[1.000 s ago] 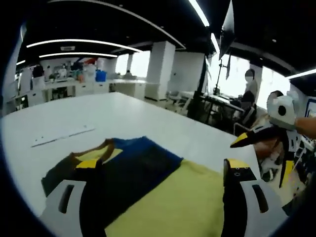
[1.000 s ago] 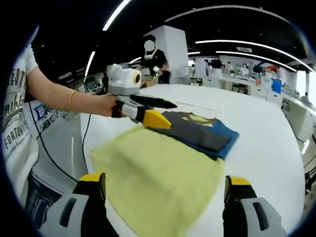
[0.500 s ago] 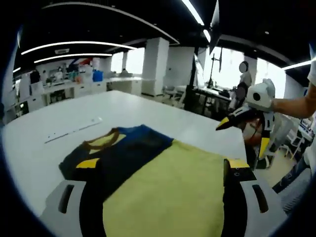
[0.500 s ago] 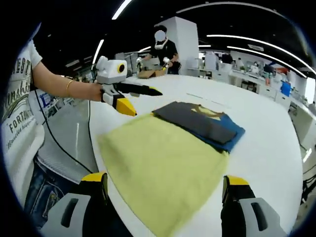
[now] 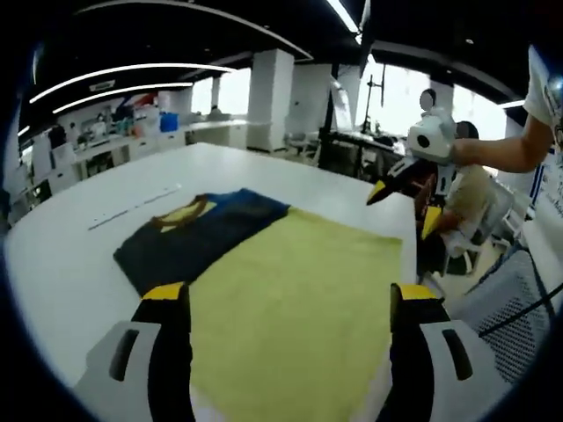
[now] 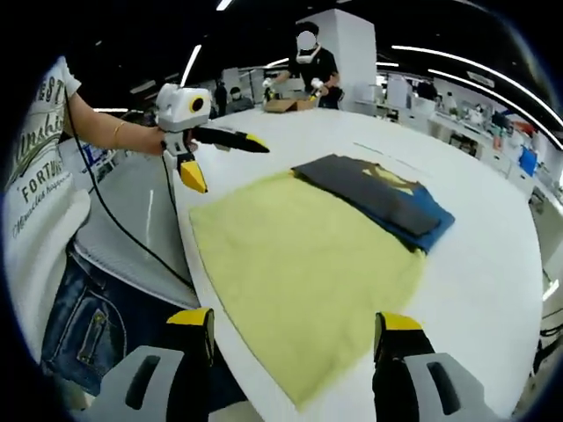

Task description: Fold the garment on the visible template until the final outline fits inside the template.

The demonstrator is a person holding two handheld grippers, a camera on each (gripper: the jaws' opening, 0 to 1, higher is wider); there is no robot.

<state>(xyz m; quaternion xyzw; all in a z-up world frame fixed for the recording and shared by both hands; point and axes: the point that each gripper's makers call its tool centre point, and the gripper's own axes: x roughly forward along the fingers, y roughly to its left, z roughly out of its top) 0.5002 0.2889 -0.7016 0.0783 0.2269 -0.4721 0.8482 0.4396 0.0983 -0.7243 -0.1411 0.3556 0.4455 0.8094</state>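
A folded garment (image 5: 198, 236), dark navy with blue and yellow parts, lies flat on the white table (image 5: 62, 264) at the far end of a yellow template cloth (image 5: 303, 290). In the right gripper view the garment (image 6: 378, 195) overlaps the template's (image 6: 299, 255) far corner. My left gripper (image 5: 288, 303) stands open over the template's near edge, holding nothing. It also appears at upper left (image 6: 226, 162), jaws apart, off the table's edge. My right gripper (image 6: 295, 325) is open and empty above the template's near corner. It is also seen held in the air beyond the table (image 5: 406, 200).
A thin white strip (image 5: 134, 206) lies on the table beyond the garment. The person holding the grippers stands at the table edge, shirt and jeans (image 6: 40, 220) at left. Another person (image 6: 306, 66) works at the table's far end. Cables hang beside the table.
Both grippers have drawn back and away from the garment, so more of the yellow template shows. The garment lies as before.
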